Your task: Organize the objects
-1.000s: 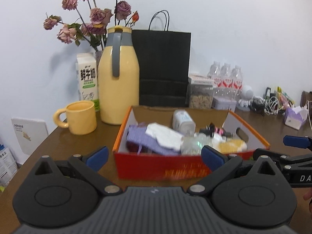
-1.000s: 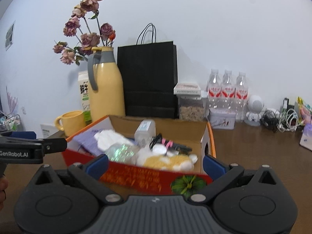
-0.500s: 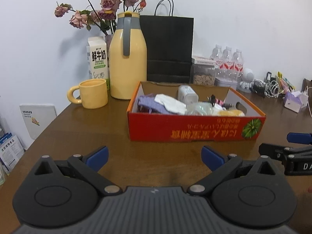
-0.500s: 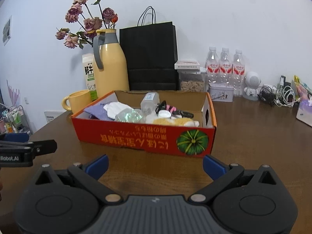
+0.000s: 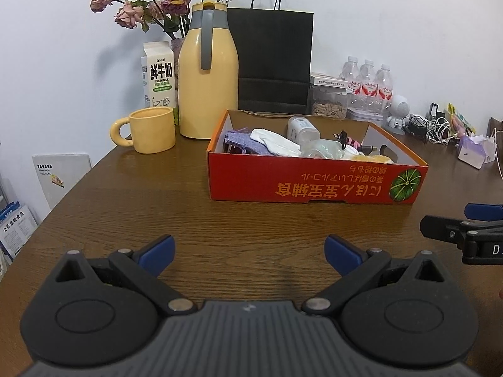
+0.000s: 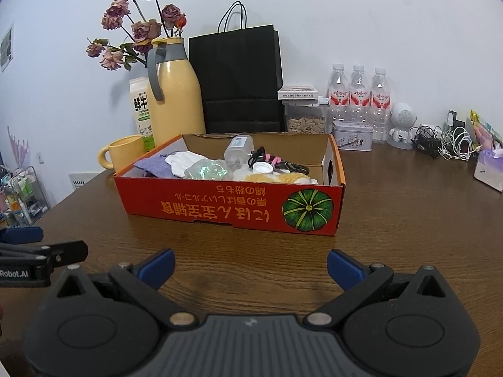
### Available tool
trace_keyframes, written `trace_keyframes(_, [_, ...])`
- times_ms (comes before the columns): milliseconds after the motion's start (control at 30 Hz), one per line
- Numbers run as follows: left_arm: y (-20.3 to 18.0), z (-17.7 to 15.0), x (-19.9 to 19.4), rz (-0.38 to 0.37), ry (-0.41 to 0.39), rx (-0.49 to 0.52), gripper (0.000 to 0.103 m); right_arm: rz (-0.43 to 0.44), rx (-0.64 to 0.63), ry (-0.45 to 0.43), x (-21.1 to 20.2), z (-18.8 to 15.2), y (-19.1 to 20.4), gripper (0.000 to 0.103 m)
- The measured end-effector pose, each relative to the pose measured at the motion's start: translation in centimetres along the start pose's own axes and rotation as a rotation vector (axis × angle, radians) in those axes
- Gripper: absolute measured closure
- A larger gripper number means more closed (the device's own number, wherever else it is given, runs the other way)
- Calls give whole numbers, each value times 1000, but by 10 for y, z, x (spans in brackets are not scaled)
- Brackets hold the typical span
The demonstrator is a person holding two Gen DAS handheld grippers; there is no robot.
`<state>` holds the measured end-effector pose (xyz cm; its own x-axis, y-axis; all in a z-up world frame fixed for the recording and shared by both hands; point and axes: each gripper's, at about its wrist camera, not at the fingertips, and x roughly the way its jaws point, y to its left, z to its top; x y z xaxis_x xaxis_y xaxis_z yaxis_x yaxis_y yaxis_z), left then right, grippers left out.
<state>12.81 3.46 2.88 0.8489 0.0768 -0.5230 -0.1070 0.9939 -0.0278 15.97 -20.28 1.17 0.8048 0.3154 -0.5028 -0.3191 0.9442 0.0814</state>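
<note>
A red cardboard box (image 5: pixel 314 185) (image 6: pixel 226 204) stands on the brown wooden table. It holds a purple cloth (image 5: pixel 239 139), a white cloth (image 6: pixel 185 160), a white bottle (image 5: pixel 301 128), a clear wrapper (image 6: pixel 207 171), black and pink small items (image 6: pixel 270 160) and something yellow (image 6: pixel 283 177). My left gripper (image 5: pixel 250 253) is open and empty, low over the table in front of the box. My right gripper (image 6: pixel 250 265) is open and empty, also in front of the box.
Behind the box stand a yellow mug (image 5: pixel 151 130), a yellow thermos jug (image 5: pixel 207 75), a milk carton (image 5: pixel 158 75), dried roses, a black paper bag (image 5: pixel 273 62), a nut container (image 6: pixel 305 116), three water bottles (image 6: pixel 358 94), a tin, a small white robot figure and cables (image 6: pixel 446 139).
Both grippers have pulled back from the box toward the near edge of the table. The box now sits farther away, its whole front side in view. Both stay open.
</note>
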Motion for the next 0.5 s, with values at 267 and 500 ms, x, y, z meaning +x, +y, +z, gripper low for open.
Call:
trace_keyframes(267, [1,1,2,2,5,-3,0,2,-1,0,0,1,1,0])
trace_keyframes(500, [0,1,2,-2,4,-2,0,2,-1,0,0,1,1,0])
